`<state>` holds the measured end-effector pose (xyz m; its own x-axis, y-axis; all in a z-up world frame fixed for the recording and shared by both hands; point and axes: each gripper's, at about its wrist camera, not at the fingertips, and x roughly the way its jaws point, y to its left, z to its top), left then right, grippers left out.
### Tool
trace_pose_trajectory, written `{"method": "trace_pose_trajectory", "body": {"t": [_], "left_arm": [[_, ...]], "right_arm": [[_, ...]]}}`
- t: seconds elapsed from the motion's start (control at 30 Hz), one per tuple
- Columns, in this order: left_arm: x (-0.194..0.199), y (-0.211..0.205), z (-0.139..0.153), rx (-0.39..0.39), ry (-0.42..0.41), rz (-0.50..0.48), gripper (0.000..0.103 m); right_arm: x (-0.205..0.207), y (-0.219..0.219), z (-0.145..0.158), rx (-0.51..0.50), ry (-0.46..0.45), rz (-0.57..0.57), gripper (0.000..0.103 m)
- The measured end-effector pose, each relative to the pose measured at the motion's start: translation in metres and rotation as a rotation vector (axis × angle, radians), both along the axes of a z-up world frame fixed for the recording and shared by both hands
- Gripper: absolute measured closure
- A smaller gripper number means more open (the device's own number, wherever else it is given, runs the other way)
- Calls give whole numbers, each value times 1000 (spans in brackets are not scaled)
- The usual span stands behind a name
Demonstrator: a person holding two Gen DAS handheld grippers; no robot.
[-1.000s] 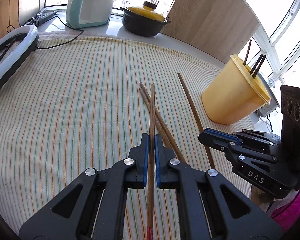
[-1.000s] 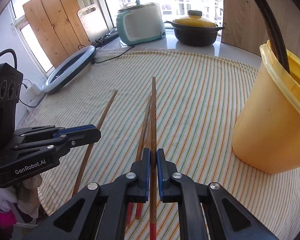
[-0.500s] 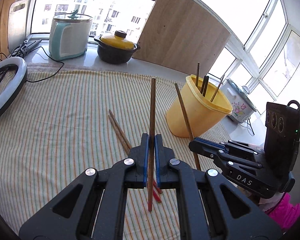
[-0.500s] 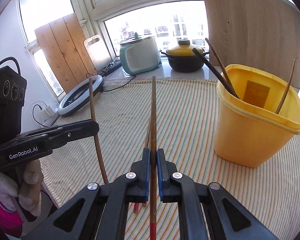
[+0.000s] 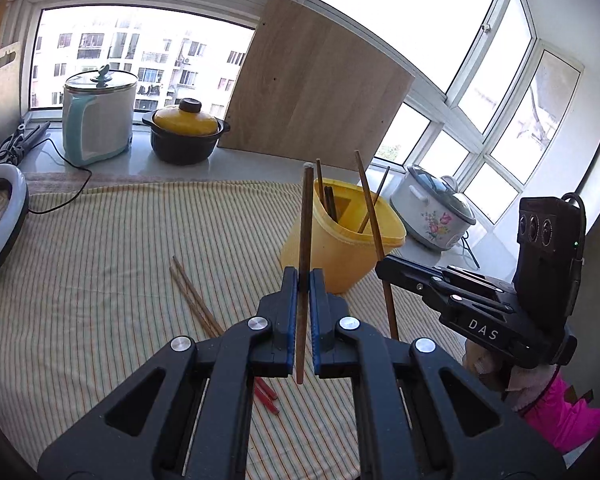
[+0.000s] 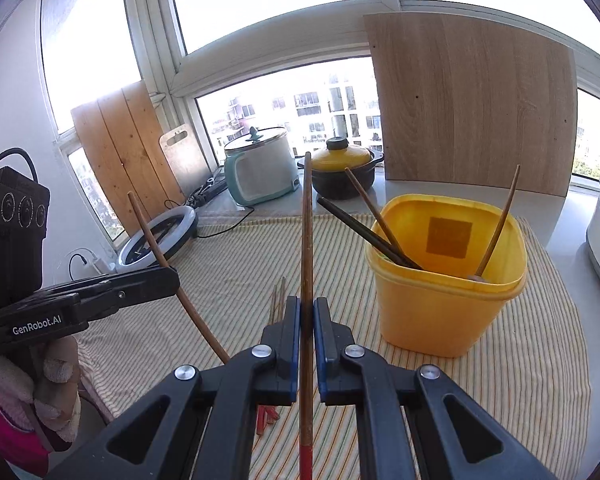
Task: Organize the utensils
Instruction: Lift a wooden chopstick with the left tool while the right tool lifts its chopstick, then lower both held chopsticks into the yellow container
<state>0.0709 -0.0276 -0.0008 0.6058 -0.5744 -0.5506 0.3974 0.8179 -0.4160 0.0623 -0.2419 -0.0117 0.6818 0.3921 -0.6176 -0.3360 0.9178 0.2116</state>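
- My left gripper (image 5: pixel 304 280) is clamped on one brown chopstick (image 5: pixel 305 240), pinched partway along its length, so the blunt end stands up past my blue pads (image 5: pixel 290 320) and the short end hangs below, clear of the cloth.
- My right gripper (image 6: pixel 307 312) is clamped on a second chopstick (image 6: pixel 307 220), which runs straight up between the pads; its red tip shows at the bottom of the right wrist view.
- The yellow tub (image 6: pixel 444 312) stands on the striped cloth (image 5: pixel 100 260) near the table's far right corner, close to the far edge. Its mouth is open, with a few chopsticks leaning inside against the rim.
- From the left wrist view, my right gripper hangs just in front of the tub, and its chopstick crosses the tub's rim in the picture.
- Two more chopsticks (image 5: pixel 196 304) lie side by side on the cloth near the middle of the table, red tips toward me.
- The left half of the cloth is bare as far as the ring lamp (image 5: pixel 0 216) at the left edge.
- Two pots (image 5: pixel 184 136) and a wooden board (image 5: pixel 316 80) line the sill beyond the far edge.
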Motion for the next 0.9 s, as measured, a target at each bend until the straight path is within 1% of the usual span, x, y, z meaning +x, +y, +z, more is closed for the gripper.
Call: {"method": "trace_pose_trajectory", "body": {"t": [0.17,0.43,0.67,0.9], "left_arm": [[1,-7,17,-19,-29,-30,99],[14,-30,44,-32,-84,-77,100],[30,-48,59,-45,-106,-105,100],[49,-59,73,-72,-121,-108,99]], "right_arm": [[1,-14,15,12,-39,-38,99],[10,-35,34,9,-90,-96,99],[24,-49,49,-6,-116,-135,99],[44,-61,55,-11,-117,-172,99]]}}
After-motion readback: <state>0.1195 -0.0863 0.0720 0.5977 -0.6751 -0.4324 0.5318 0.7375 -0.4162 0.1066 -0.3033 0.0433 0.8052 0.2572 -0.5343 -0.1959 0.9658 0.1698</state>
